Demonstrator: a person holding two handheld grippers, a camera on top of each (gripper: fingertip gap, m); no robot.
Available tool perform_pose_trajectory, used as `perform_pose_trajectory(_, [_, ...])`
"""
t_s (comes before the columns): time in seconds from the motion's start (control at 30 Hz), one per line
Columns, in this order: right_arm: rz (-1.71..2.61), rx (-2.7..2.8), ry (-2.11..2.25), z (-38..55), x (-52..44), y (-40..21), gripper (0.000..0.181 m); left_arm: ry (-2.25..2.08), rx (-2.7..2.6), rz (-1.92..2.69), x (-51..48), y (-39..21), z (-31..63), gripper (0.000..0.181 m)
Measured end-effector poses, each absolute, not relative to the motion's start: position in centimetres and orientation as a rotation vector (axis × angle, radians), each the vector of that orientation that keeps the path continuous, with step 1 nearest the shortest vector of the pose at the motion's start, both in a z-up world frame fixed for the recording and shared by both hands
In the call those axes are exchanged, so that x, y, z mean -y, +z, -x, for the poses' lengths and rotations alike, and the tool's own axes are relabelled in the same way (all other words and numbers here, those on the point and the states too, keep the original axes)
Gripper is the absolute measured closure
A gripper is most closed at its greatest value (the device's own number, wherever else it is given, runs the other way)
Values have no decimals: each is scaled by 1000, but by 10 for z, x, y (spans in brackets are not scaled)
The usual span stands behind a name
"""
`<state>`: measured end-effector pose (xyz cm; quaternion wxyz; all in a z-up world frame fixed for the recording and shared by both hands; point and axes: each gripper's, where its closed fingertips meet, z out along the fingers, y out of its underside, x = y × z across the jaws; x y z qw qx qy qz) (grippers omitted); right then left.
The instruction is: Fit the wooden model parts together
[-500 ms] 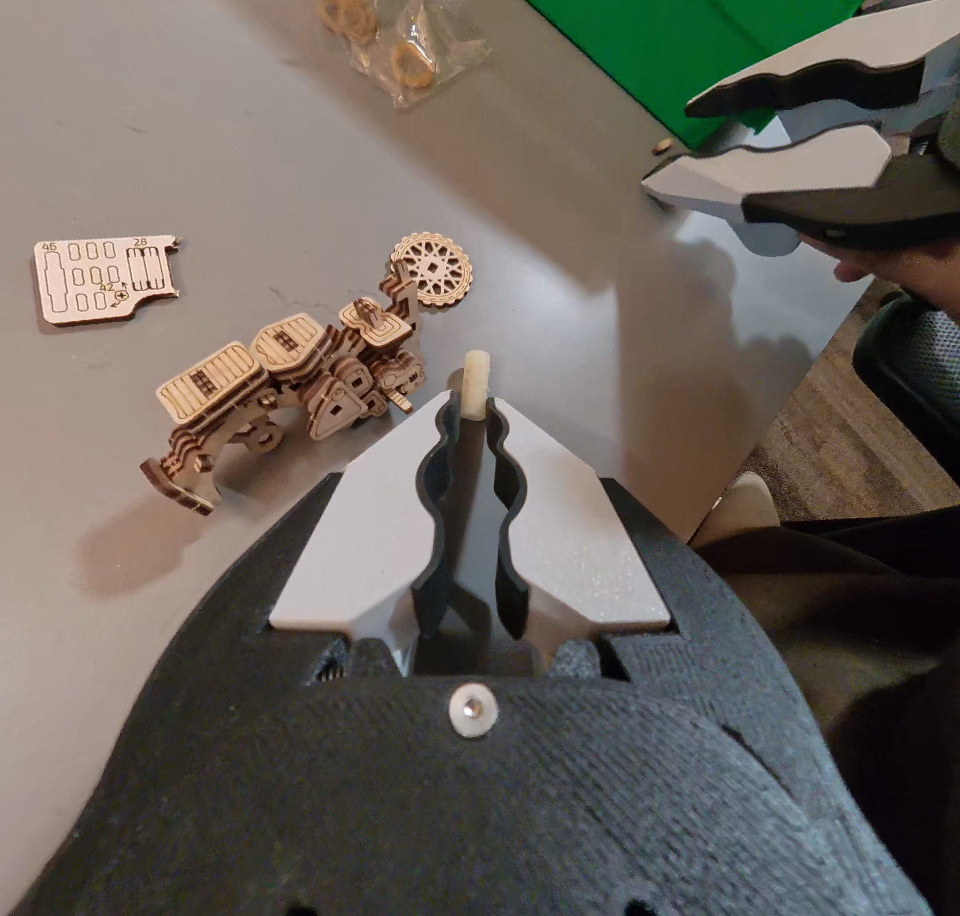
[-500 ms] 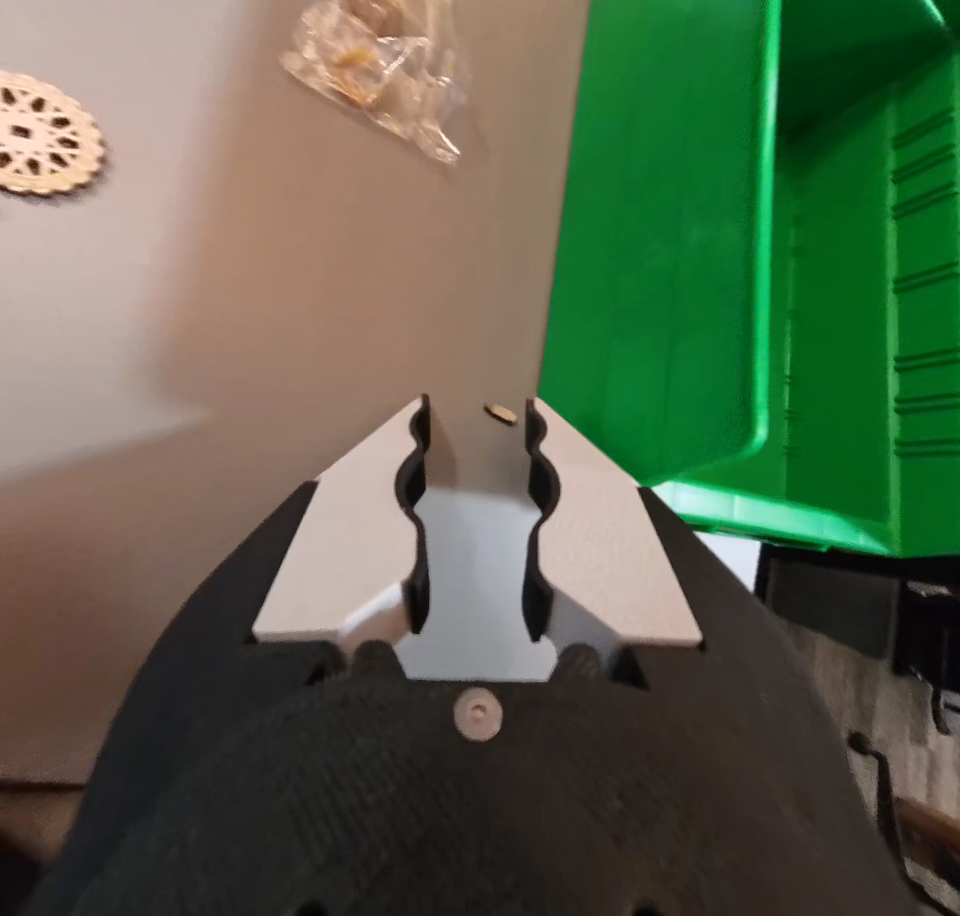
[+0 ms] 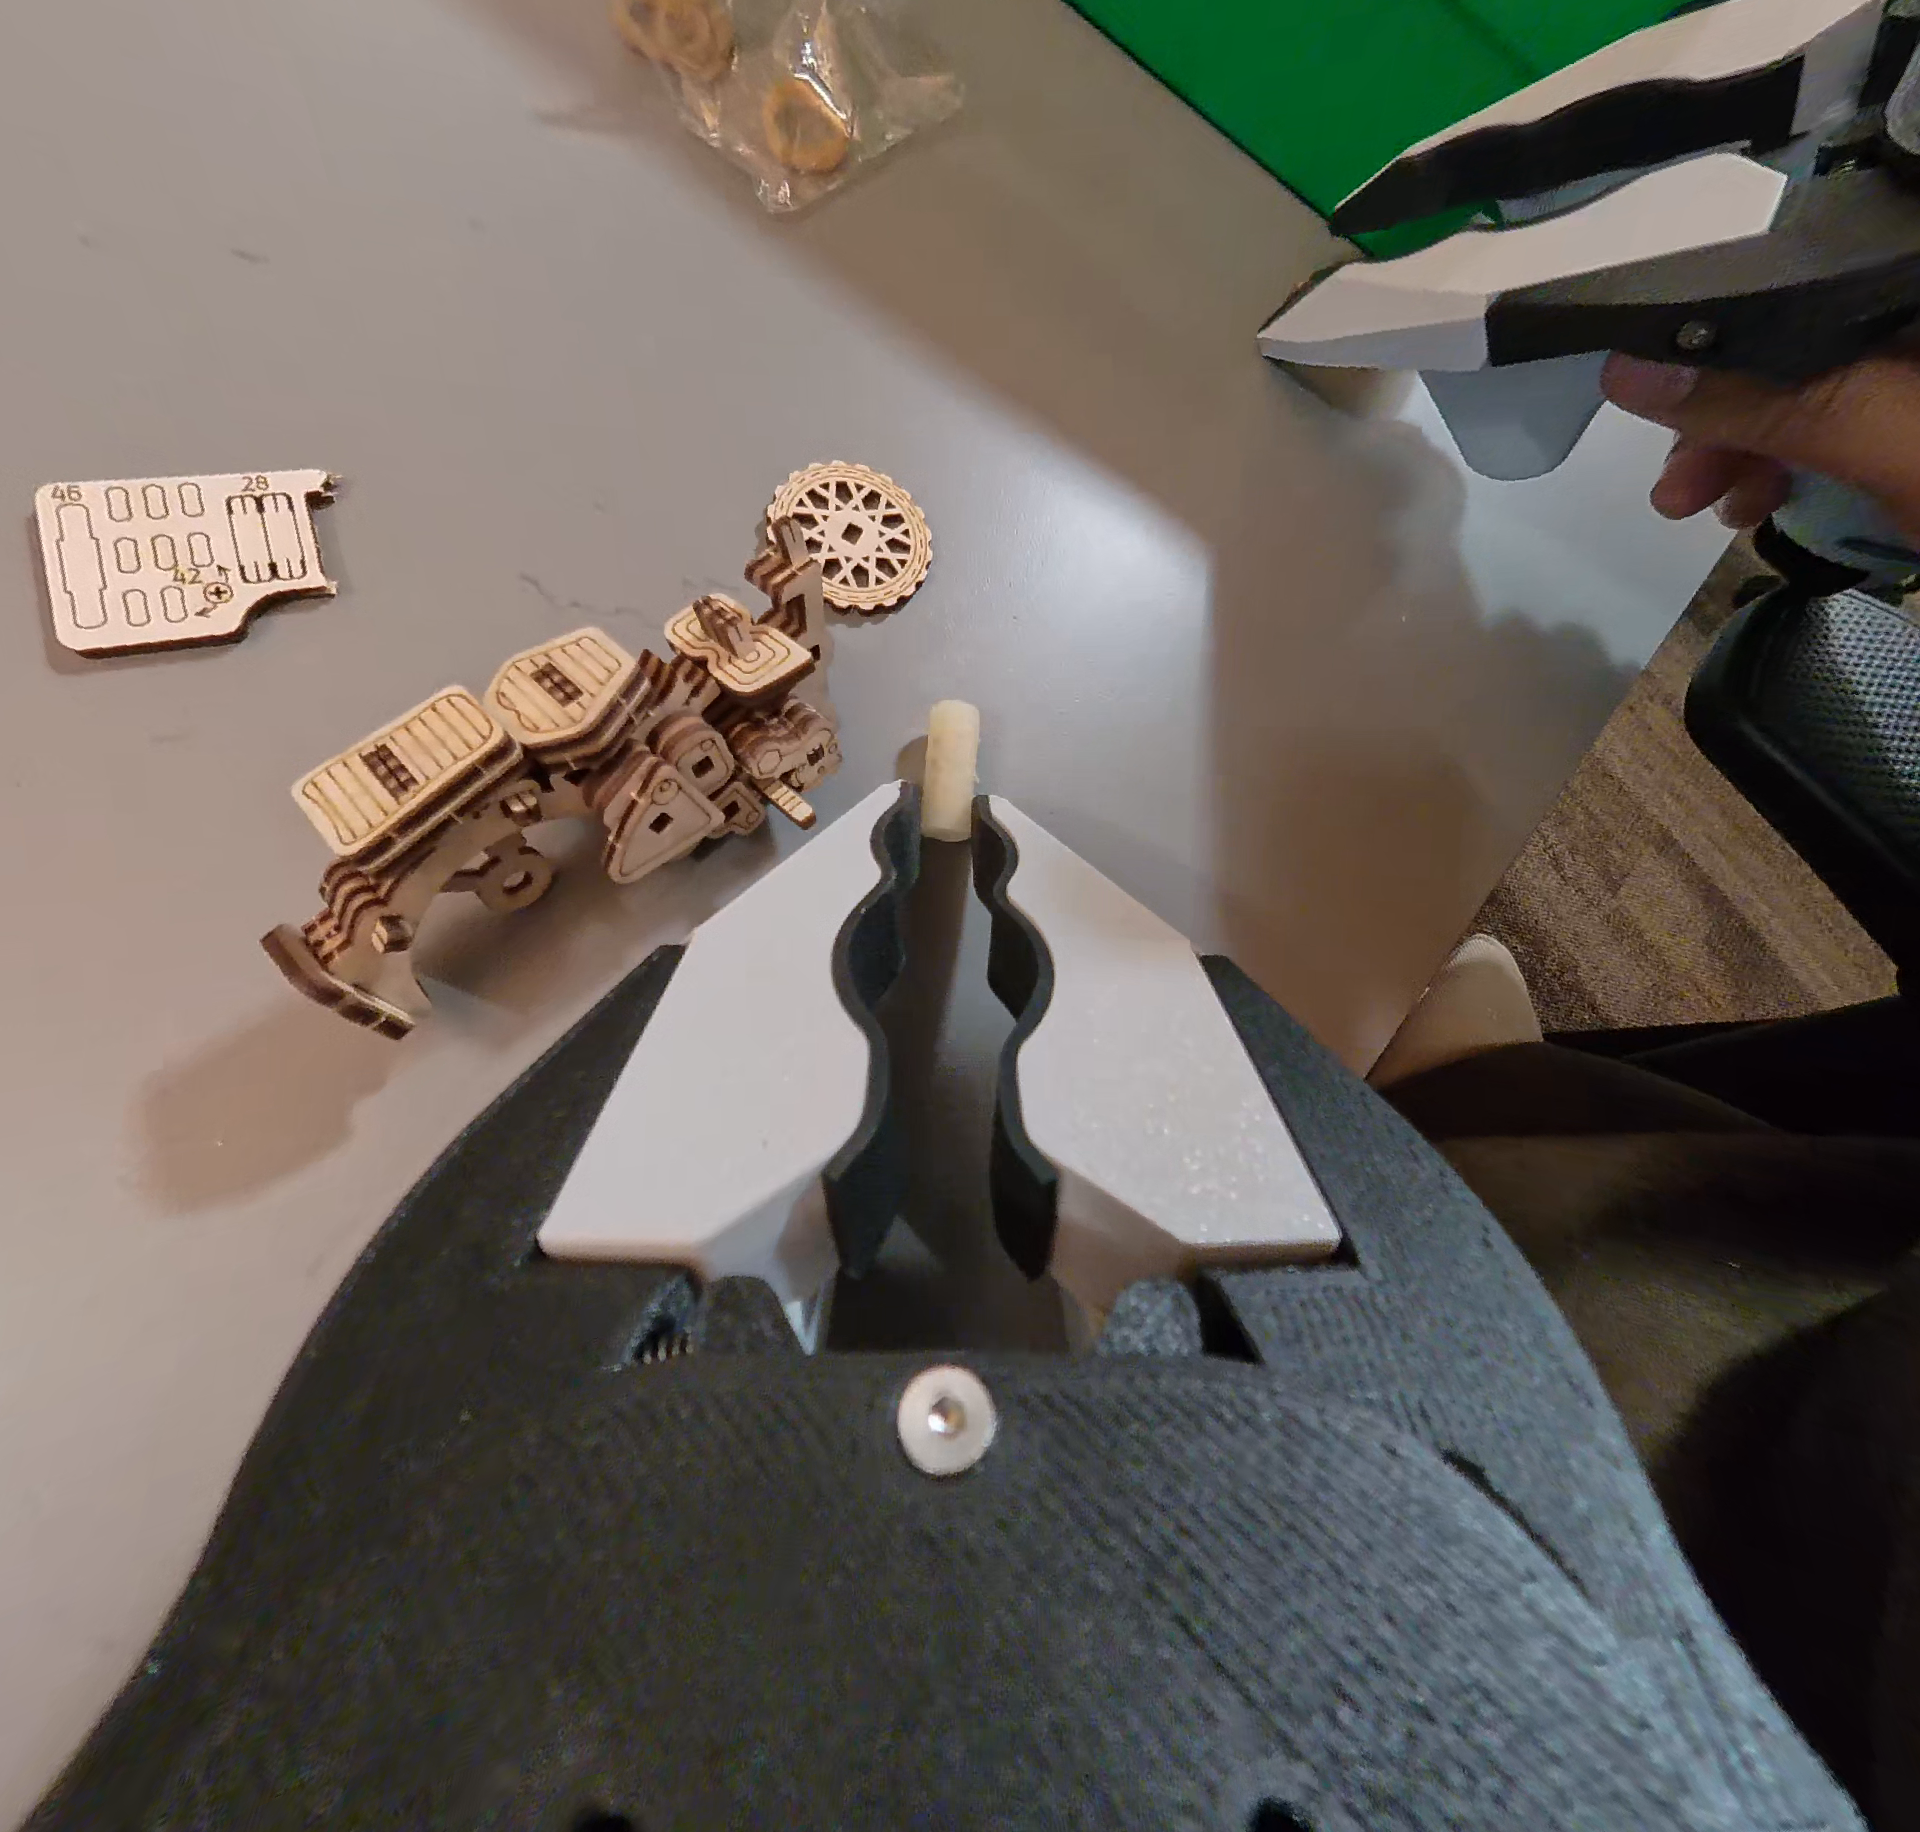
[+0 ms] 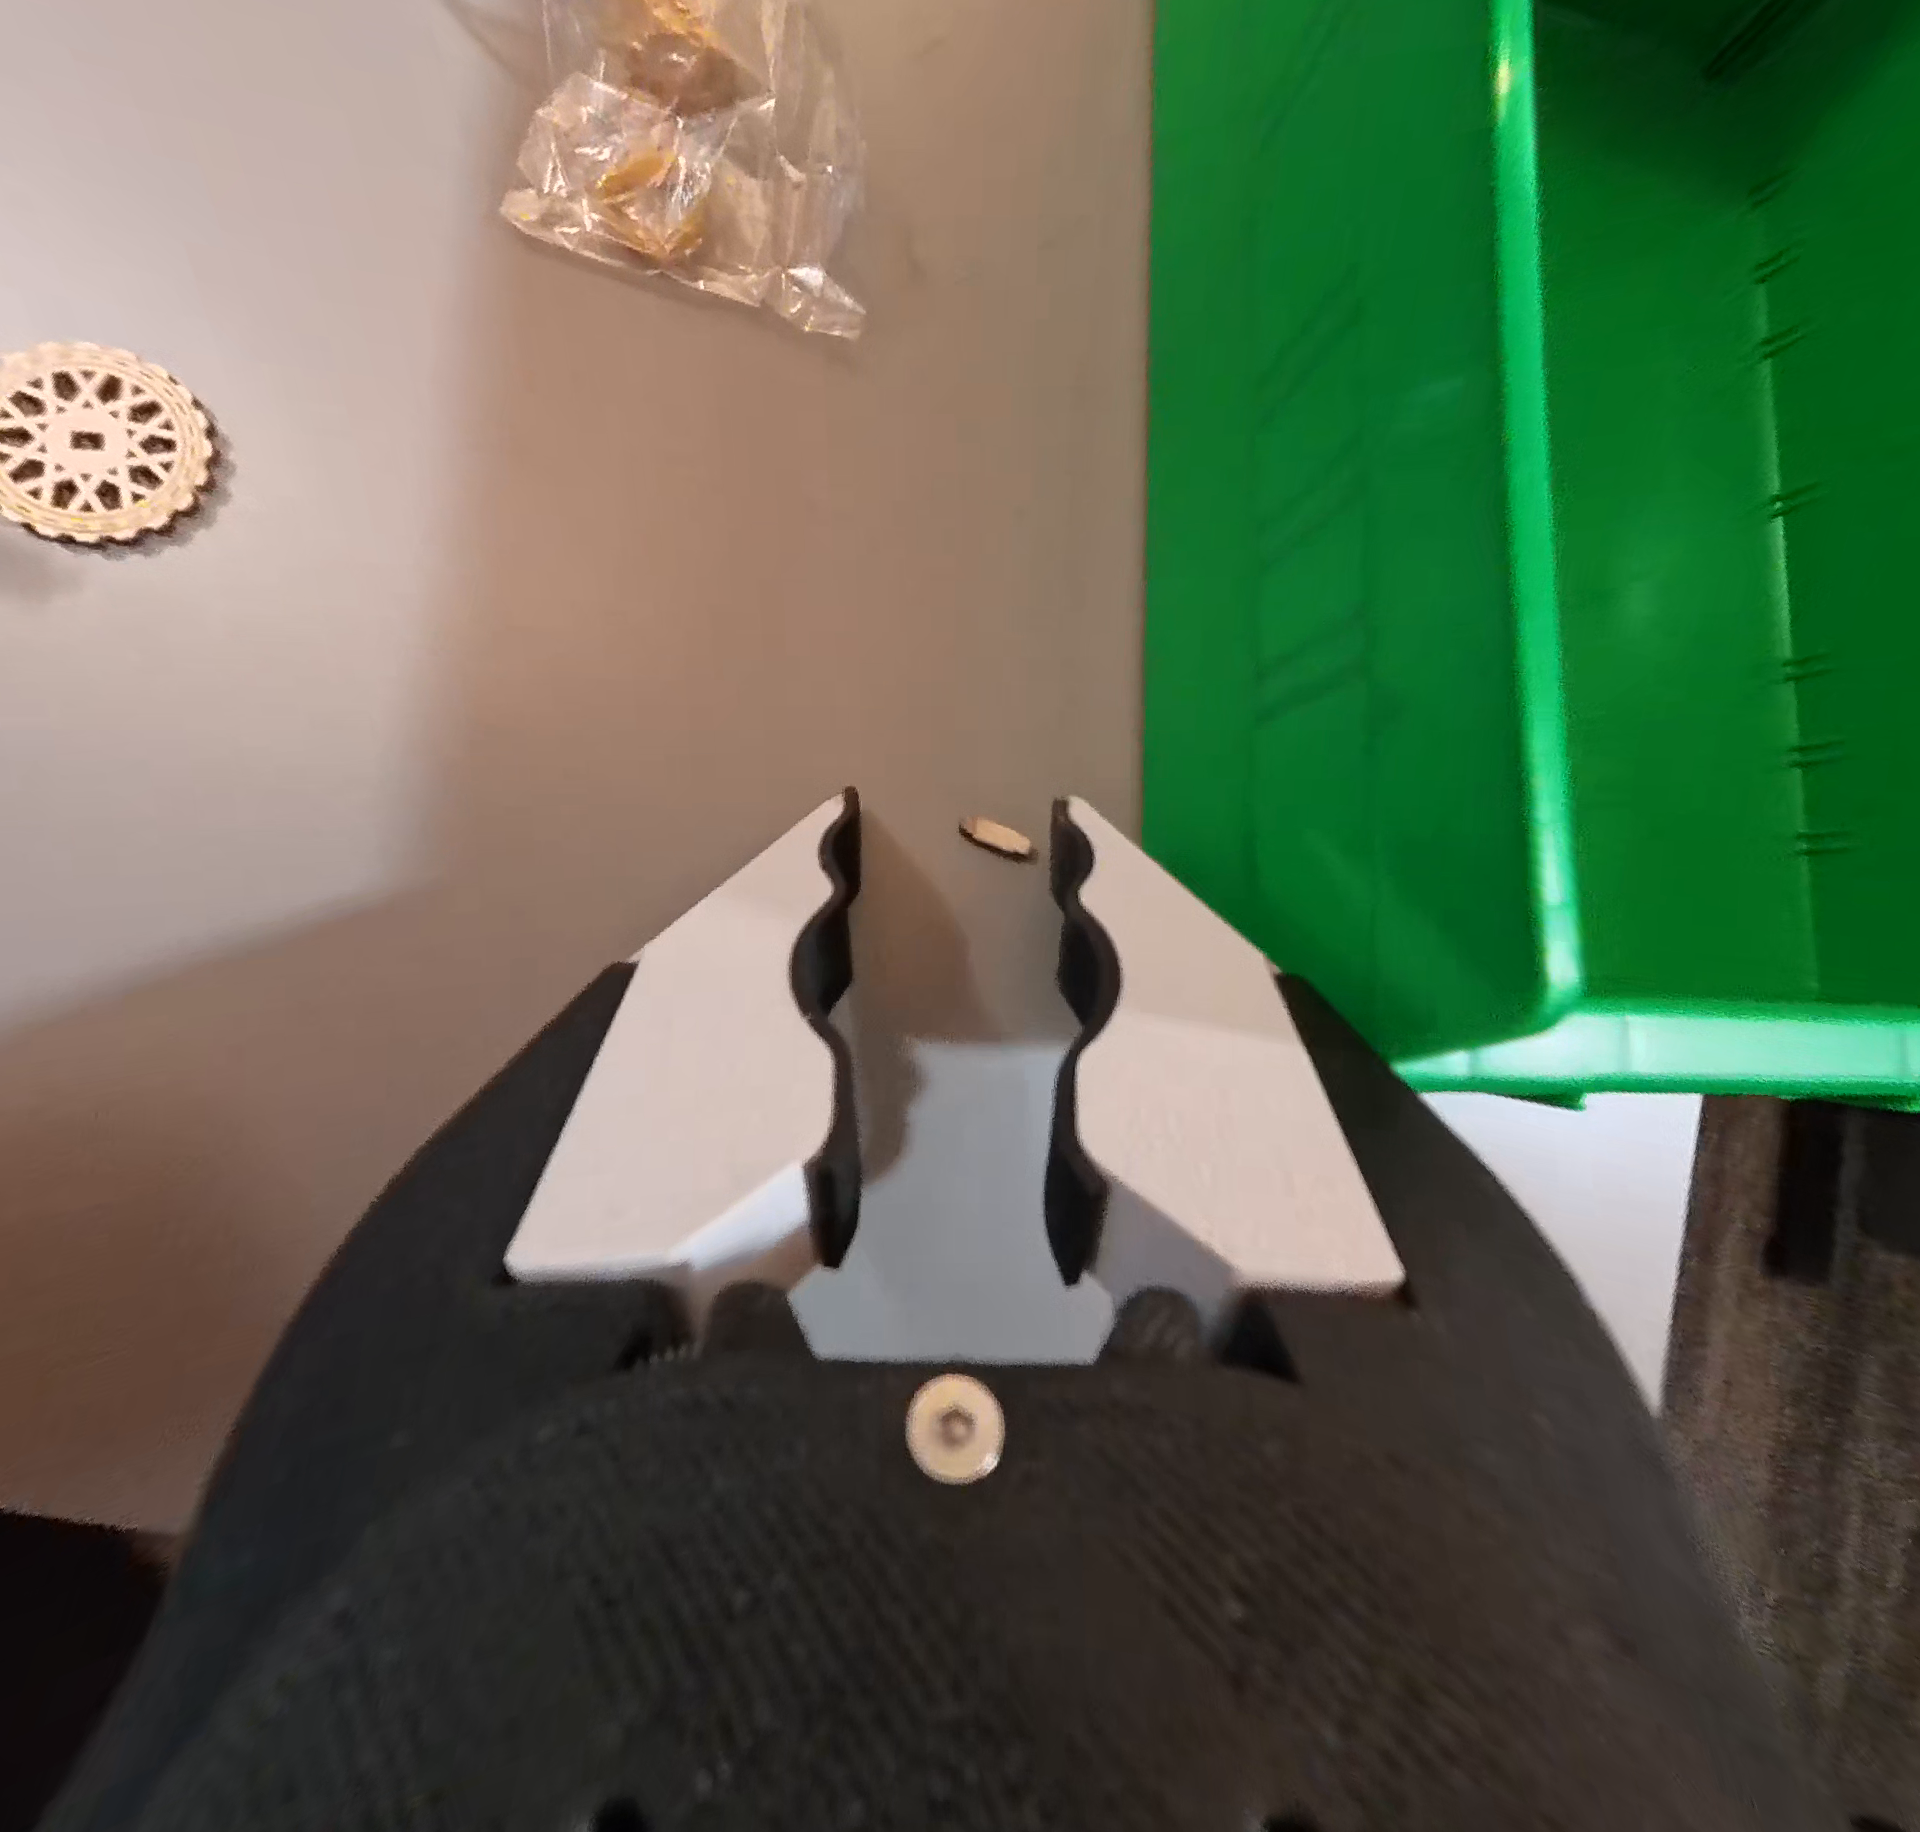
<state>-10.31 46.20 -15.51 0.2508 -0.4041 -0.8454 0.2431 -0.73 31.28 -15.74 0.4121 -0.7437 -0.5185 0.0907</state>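
1. A short pale peg [image 3: 952, 783] is gripped between the tips of the left gripper [image 3: 948, 814]; its fingers are drawn narrow around the peg, whose upper end stands clear of them.
2. The left gripper is held above the grey table [image 3: 416, 224], just to the right of the part-built wooden model [image 3: 561, 806].
3. The model is seen resting on the table, with layered side plates and slatted top panels.
4. A round toothed wooden wheel [image 3: 850, 541] is laid flat on the table, at the far right end of the model. The same wheel is seen at the left edge of the right wrist view.
5. A flat wooden parts sheet [image 3: 182, 561], with cut-out slots, is placed to the far left of the model, well apart from it.
6. A clear plastic bag [image 3: 790, 57] of small wooden pieces is located at the far side of the table, near the green bin [image 4: 1351, 535].
7. The right gripper [image 4: 954, 816] is held with its fingers wide apart and nothing between them.
8. A small wooden chip [image 4: 995, 835] is seen on the table beyond the gap of those fingers, close to the bin wall.
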Motion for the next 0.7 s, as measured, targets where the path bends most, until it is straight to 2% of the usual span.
perform_pose_trajectory(0.53, [1323, 2264, 700, 100, -460, -158, 152, 224, 1281, 1858, -314, -154, 5, 172])
perform_pose_trajectory(0.6, [1396, 2285, 791, 96, -453, -158, 138, 208, 1282, 1851, -315, -155, 3, 172])
perform_pose_trajectory(0.7, [1470, 2349, 962, 86, -436, -154, 139, 200, 1283, 1841, -315, -154, 2, 172])
